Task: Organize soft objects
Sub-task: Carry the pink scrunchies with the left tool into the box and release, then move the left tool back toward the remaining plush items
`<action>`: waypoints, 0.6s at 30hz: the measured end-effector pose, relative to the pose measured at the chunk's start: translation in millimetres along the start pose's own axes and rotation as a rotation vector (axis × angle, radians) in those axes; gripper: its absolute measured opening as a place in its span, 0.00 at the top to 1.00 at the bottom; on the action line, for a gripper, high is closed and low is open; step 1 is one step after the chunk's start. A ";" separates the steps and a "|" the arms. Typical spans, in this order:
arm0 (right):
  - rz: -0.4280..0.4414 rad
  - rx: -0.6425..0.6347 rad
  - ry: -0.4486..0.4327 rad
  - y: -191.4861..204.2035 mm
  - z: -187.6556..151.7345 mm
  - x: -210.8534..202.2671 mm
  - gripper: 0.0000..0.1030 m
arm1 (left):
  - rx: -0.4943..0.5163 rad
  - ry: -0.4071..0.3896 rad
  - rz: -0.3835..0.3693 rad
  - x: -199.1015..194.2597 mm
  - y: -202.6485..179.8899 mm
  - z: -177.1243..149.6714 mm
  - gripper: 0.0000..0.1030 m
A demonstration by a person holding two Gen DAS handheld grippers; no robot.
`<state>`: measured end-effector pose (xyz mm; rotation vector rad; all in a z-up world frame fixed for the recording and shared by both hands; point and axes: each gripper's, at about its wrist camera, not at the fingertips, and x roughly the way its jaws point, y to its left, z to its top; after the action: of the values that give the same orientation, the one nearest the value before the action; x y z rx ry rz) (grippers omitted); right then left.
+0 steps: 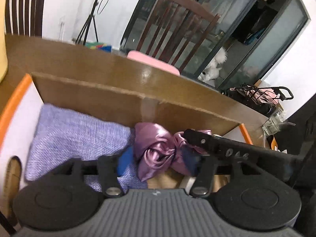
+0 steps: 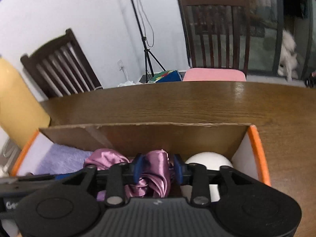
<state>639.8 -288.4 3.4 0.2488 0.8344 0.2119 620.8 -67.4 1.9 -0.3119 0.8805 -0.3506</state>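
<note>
1. Two soft items lying inside the box point(image 2: 256, 148), lower frame: lilac towel point(image 1: 75, 138) at left, pink satin cloth point(image 2: 156, 169) at centre.
2. Right gripper point(image 2: 158, 167) straddling the satin, jaws parted, apparently releasing.
3. Left gripper point(image 1: 158, 162) standing wide, holding nothing.
4. Remaining: withdrawing; further items not visible.

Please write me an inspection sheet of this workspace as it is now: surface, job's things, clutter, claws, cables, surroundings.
Surface: glossy brown wooden table.
Job's things: lavender knitted cloth and pink-purple satin cloth lie in the open cardboard box with orange-edged flaps.
Clutter: white round object in the box's right corner.
Claws: left claw open; right claw open; the satin sits between both.
Cables: thin cable hangs beside a black tripod stand.
Surroundings: dark wooden chairs, pink seat cushion, glass doors, white dog.
</note>
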 end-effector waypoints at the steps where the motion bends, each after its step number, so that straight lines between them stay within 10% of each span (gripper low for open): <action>1: 0.010 0.009 -0.009 -2.1 1.4 -7.7 0.56 | 0.016 -0.016 0.005 -11.8 -4.0 1.1 0.38; 10: -0.024 -0.134 -0.147 20.7 -0.1 -148.3 0.48 | 0.126 -0.198 0.095 -152.5 -37.3 -15.6 0.35; 18: -0.033 -0.213 -0.303 22.1 -67.1 -287.8 0.35 | 0.242 -0.405 0.210 -278.9 -58.7 -103.4 0.25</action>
<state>399.3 -339.5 168.9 0.0638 0.5103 0.2242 365.3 -15.1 156.5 -0.0590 0.4604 -0.1857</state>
